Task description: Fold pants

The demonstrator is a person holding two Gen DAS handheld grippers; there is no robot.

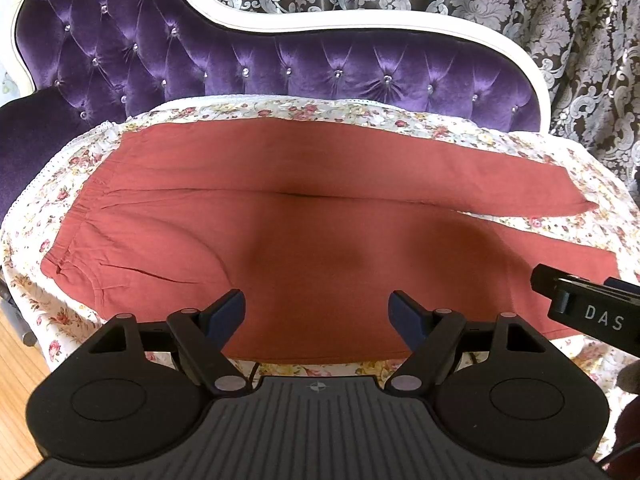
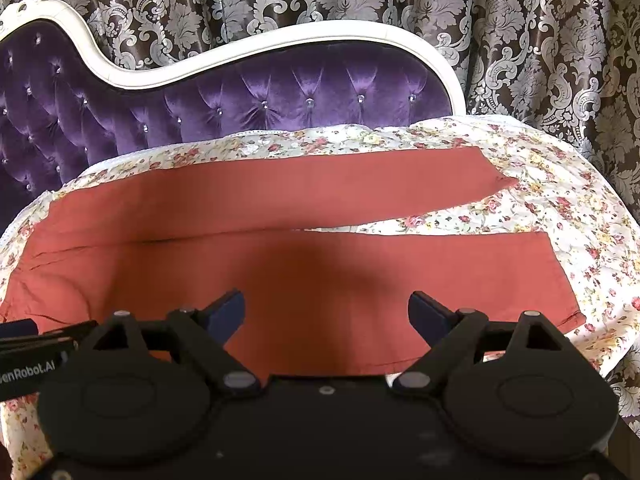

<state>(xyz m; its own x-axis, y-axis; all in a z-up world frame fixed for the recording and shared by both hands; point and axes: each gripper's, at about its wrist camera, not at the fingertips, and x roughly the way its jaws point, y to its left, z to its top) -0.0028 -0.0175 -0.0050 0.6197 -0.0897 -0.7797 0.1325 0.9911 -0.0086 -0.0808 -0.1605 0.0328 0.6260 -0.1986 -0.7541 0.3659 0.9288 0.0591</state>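
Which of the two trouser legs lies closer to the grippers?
The lower leg, with the square cuff, on the flowered sheet. The other leg runs beside the purple sofa back.

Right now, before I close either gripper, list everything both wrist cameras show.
pants: one, rust red, spread flat on the floral sheet, waistband to the left, legs parted toward the right
floral sheet: one, white with red and yellow flowers, under the pants
sofa: one, purple tufted back with white frame, behind the sheet
curtain: one, dark brown with silver damask, behind the sofa
wood floor: light brown, lower left
left gripper: one, black with blue pads, open above the near leg
right gripper: one, black with blue pads, open above the near leg
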